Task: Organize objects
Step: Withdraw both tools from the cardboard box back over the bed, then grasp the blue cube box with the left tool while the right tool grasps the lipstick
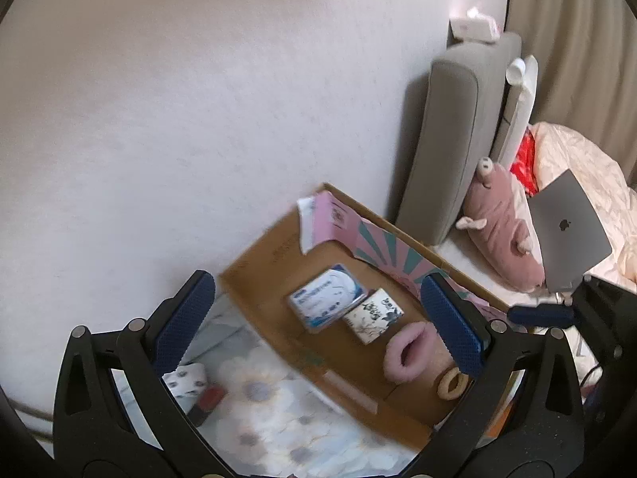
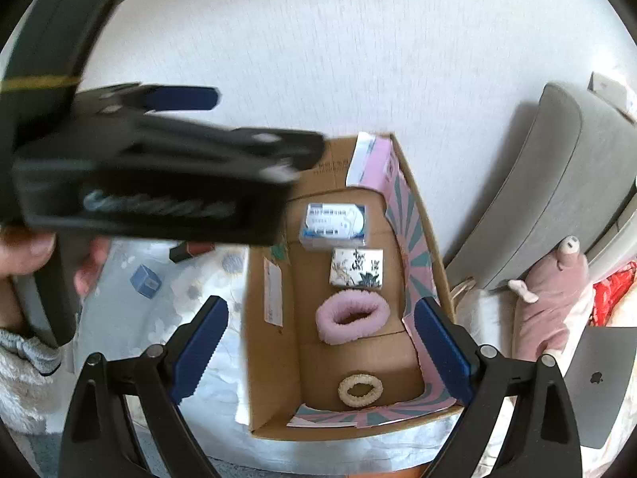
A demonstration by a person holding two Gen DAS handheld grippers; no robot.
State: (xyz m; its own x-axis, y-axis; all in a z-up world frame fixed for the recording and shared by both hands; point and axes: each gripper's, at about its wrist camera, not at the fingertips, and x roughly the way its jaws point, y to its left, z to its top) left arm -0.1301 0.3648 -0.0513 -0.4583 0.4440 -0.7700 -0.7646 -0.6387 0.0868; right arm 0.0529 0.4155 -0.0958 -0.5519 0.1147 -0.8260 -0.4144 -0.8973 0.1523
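Note:
A cardboard box [image 2: 274, 410] lies open on a floral sheet. Inside it are a blue-and-white packet [image 2: 336, 225], a small patterned box [image 2: 357, 267], a pink fluffy scrunchie [image 2: 352, 318] and a cream beaded ring [image 2: 360, 390]. The same box [image 1: 270, 251], packet [image 1: 328, 300], patterned box [image 1: 374, 314], scrunchie [image 1: 406, 352] and ring [image 1: 452, 384] show in the left wrist view. My left gripper [image 1: 318, 326] is open and empty above the box. My right gripper [image 2: 320, 346] is open and empty over the scrunchie. The left gripper also shows in the right wrist view [image 2: 159, 183], blurred.
On the floral sheet [image 1: 278, 418] left of the box lie a patterned roll [image 1: 185, 380], a red-and-black item [image 1: 209, 400] and a small blue cube [image 2: 146, 281]. A grey headboard [image 1: 438, 139], pink plush pig [image 1: 503, 227] and laptop [image 1: 567, 231] are to the right.

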